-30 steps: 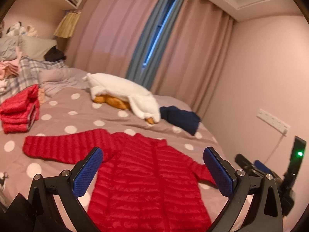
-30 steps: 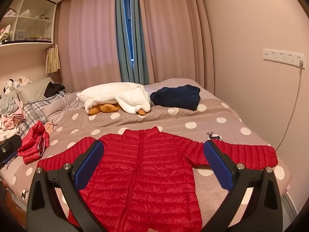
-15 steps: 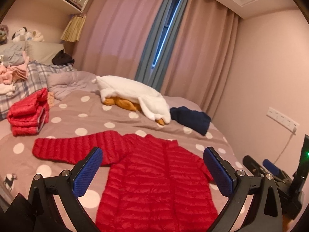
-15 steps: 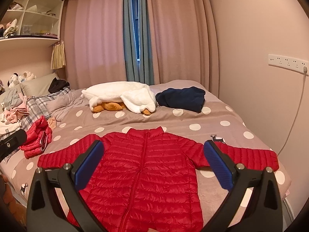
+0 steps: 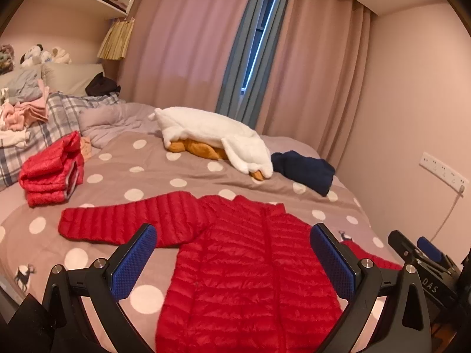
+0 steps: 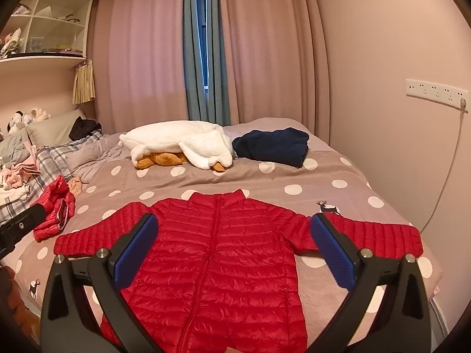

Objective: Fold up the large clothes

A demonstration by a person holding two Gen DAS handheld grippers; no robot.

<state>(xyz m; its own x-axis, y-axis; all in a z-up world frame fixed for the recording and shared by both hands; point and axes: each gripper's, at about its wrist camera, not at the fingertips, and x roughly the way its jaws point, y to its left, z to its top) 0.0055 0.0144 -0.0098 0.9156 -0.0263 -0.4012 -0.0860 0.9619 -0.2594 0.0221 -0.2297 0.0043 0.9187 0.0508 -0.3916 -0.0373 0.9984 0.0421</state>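
The red puffer jacket (image 6: 217, 253) lies front-up and zipped on the polka-dot bed (image 6: 338, 173), sleeves stretched out to either side, collar pointing toward the curtains. Both the left tongs (image 5: 232, 260) and right tongs (image 6: 234, 251) hang above it, spread wide and holding nothing. Judging by this layout, a sleeve fold comes first: pinch each cuff low, close to the quilting, and carry it flat across the chest so the slippery shell doesn't bunch. A folded red jacket (image 5: 51, 170) sits near the plaid bedding.

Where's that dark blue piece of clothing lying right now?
The navy garment lies folded at the far end of the bed, on the right side near the wall, just right of the white plush toy.
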